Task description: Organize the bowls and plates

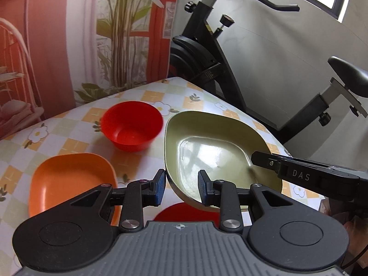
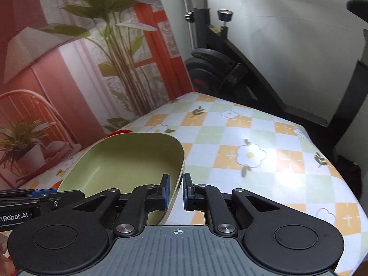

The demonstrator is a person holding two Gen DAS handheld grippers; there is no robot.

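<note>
A green plate (image 1: 207, 151) hangs tilted above the table. My right gripper (image 2: 176, 191) is shut on its rim, one finger inside the green plate (image 2: 128, 161) and one outside. My left gripper (image 1: 181, 186) is open and straddles the plate's near rim without clamping it. The right gripper (image 1: 262, 161) reaches in from the right in the left wrist view. A red bowl (image 1: 132, 126) stands behind on the table, an orange plate (image 1: 71, 181) lies at the left, and a red dish (image 1: 184, 211) shows partly under the green plate.
The table (image 2: 253, 138) wears a checked cloth with flowers; its right half is bare. An exercise bike (image 1: 207, 64) stands just beyond the far edge. A printed backdrop (image 2: 69, 69) hangs along the left side.
</note>
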